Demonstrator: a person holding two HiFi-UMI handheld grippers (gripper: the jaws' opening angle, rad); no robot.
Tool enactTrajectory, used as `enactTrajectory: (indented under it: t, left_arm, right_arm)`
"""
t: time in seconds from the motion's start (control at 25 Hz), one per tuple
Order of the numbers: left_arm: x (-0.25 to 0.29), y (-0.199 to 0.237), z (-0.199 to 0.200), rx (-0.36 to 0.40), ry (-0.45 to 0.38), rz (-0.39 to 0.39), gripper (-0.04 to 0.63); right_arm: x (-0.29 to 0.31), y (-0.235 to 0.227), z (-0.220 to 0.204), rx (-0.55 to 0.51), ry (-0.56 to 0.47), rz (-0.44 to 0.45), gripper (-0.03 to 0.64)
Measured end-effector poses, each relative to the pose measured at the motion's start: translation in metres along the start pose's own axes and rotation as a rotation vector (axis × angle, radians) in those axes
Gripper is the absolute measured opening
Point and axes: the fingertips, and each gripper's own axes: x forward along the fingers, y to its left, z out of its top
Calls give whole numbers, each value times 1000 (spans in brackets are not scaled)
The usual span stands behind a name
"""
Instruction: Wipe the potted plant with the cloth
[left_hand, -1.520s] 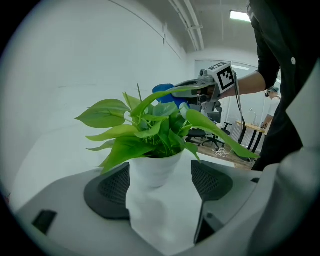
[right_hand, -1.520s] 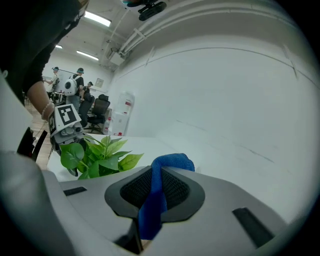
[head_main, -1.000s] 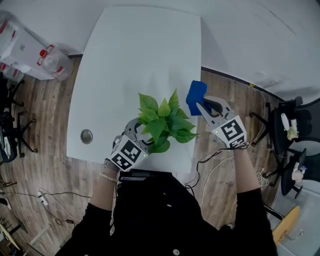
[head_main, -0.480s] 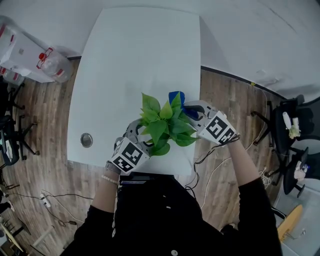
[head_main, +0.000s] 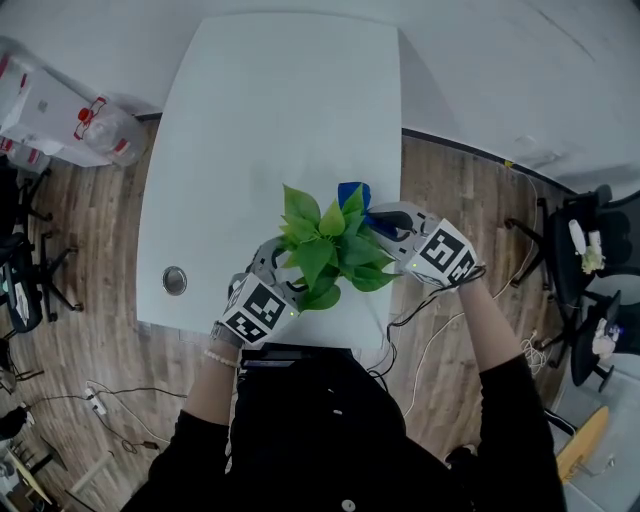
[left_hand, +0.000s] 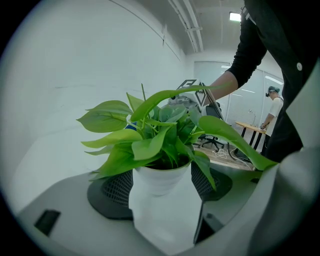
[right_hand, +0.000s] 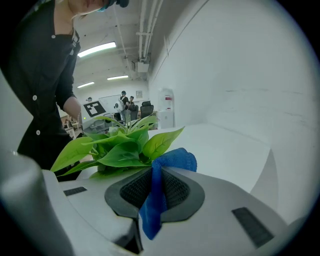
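A green leafy plant (head_main: 330, 250) in a white pot (left_hand: 159, 181) stands near the front edge of the white table (head_main: 270, 120). My left gripper (left_hand: 159, 192) is shut on the pot, one mesh pad on each side of it. My right gripper (right_hand: 152, 192) is shut on a blue cloth (right_hand: 167, 167), whose bunched end touches the plant's leaves (right_hand: 125, 150). In the head view the blue cloth (head_main: 352, 195) shows at the plant's far right side, with the right gripper (head_main: 385, 225) against the foliage and the left gripper (head_main: 275, 270) at its near left.
A round metal grommet (head_main: 174, 280) sits in the table near the left front corner. A water jug (head_main: 100, 125) lies on the floor at the left. Office chairs (head_main: 585, 250) and cables (head_main: 440, 320) are on the wooden floor at the right.
My right gripper has carried the blue cloth leftward from beside the plant to its leaves, then held there. The left gripper and the pot stayed still.
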Motion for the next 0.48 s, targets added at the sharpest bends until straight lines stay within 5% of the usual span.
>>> enactTrajectory:
  t: [0.48]
  left_arm:
    - [0,0,-1,6,7,11,371]
  right_arm:
    - [-11,18,-24,207,-102,-69,80]
